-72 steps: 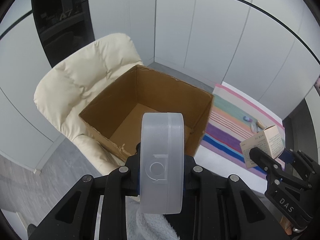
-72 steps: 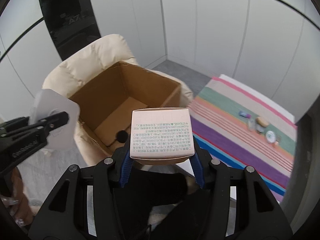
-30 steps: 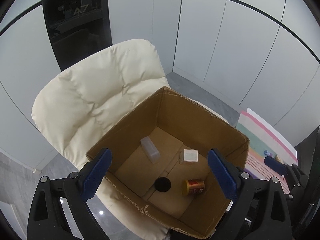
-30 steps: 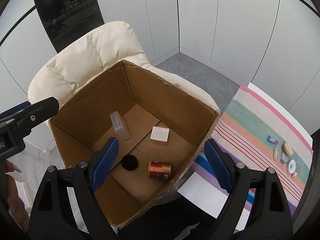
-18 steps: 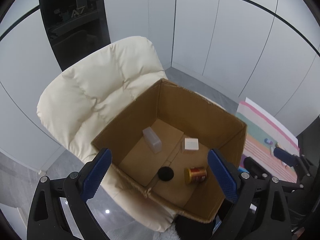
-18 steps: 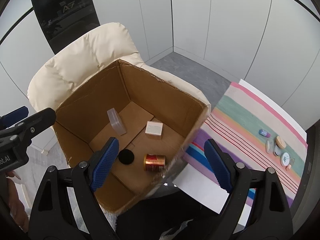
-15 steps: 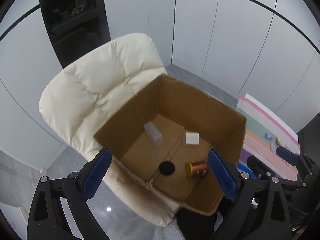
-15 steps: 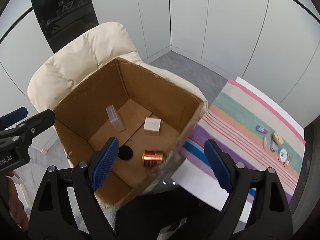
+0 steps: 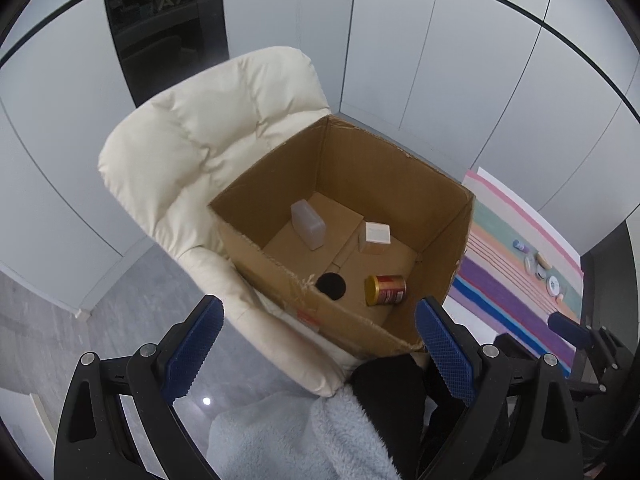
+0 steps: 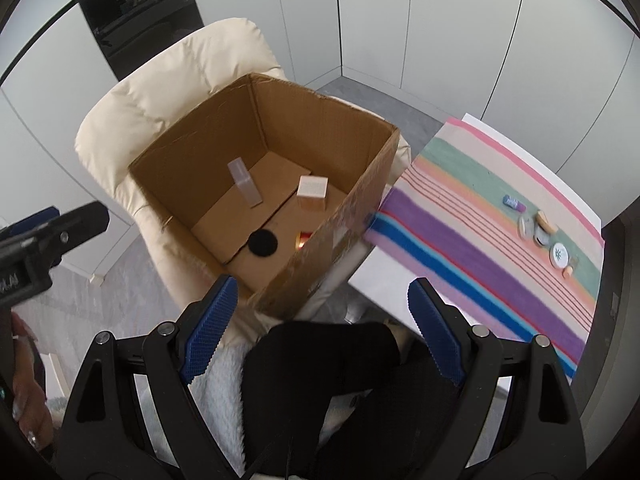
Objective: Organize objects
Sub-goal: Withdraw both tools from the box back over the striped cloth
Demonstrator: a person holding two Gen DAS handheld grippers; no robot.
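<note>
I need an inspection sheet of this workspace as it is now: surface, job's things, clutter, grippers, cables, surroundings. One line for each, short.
Surface: striped cloth on a white table, at the right of the box.
Job's things: cardboard box open on a cream chair; inside lie a clear plastic case, a small white carton, a red and gold can on its side and a black round lid.
Clutter: several small items at the far end of the cloth.
Grippers: left gripper open, empty; right gripper open, empty.
Cables: nothing seen.
Surroundings: white wall panels, a dark glass panel, grey floor.
</note>
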